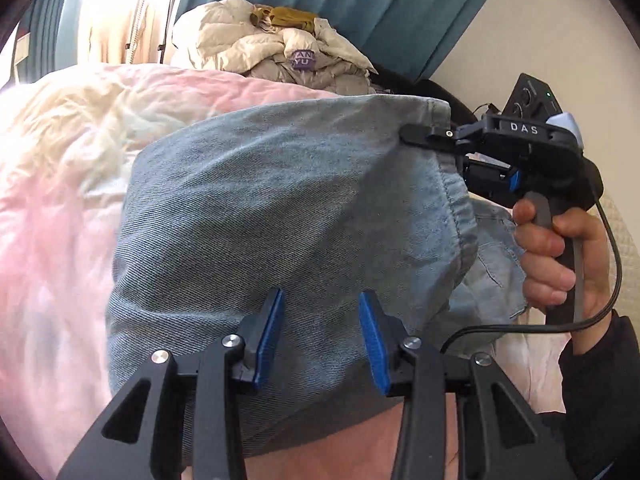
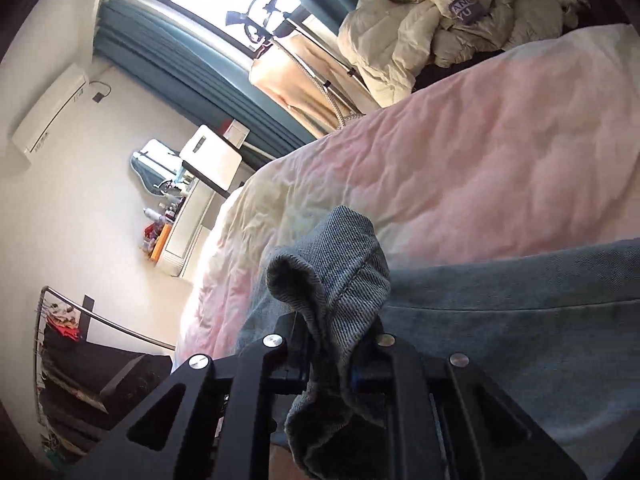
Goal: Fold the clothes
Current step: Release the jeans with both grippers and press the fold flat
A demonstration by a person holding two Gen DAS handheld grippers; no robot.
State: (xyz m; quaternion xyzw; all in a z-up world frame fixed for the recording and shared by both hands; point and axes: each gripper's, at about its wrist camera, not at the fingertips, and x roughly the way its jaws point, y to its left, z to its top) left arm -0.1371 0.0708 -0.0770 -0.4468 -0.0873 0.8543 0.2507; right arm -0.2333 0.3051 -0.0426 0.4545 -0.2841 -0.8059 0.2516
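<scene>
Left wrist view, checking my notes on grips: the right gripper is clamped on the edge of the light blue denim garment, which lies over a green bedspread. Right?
One detail is off: the bedspread is pink, not green, as the left wrist view shows. The rest holds: the right gripper is clamped on the edge of the light blue denim garment.

The left gripper [image 1: 320, 336] points down and forward, its blue-padded fingers [image 1: 269, 336] apart with nothing pinched between them. The right gripper [image 2: 332, 360] is clamped on a bunched fold of denim; in the left wrist view its black fingers [image 1: 420, 135] reach left, and a hand [image 1: 560, 264] in a dark sleeve [image 1: 600, 368] grips its handle.
</scene>
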